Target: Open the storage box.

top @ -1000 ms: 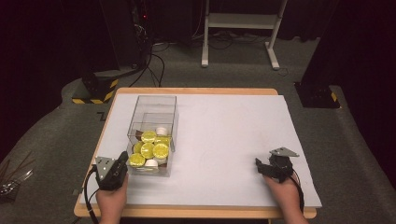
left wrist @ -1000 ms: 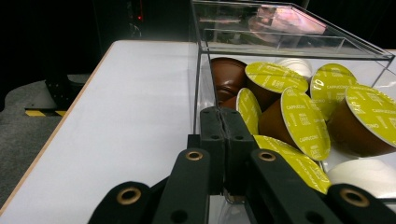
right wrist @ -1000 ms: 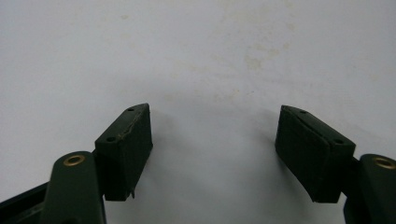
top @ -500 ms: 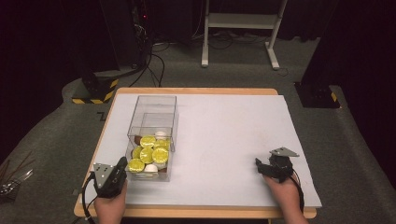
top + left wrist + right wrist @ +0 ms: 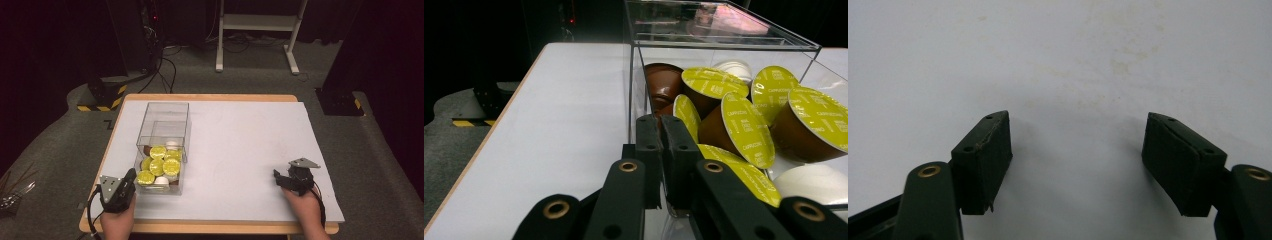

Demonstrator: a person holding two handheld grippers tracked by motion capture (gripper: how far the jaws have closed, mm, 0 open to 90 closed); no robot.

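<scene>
Since the earlier frames the box (image 5: pixel 162 145) has slid toward the table's near edge, drawn by the left gripper (image 5: pixel 131 178), and the left hand (image 5: pixel 118 220) has drawn back with it; the right gripper (image 5: pixel 276 177) has kept its place.

The left gripper view shows the left gripper (image 5: pixel 661 131) with jaws nearly together, pinched on the box's (image 5: pixel 724 45) thin clear near wall, one jaw outside and one inside. The box is a clear, open-topped bin on the left half of the table (image 5: pixel 240 135), its near end now just beside the front edge. The capsules (image 5: pixel 159 167), yellow-lidded with a few brown and white ones, are heaped at that near end; in the left gripper view the capsules (image 5: pixel 744 130) crowd right up to the inner jaw.

The right gripper (image 5: pixel 1078 165) stands wide with nothing between its jaws, over bare white table (image 5: pixel 1058 60), well apart from the box.

Risks, as I judge them: the grip is on a slick, thin wall near one corner, so a further pull could let the wall slip out, or swing the box round instead of drawing it straight. With the load at the near end and the edge close, more pulling could bring the box over the edge and tip it. A lift at this wall would tilt the box and may roll capsules out. The right hand (image 5: pixel 305 210) is too far off to steady it.
</scene>
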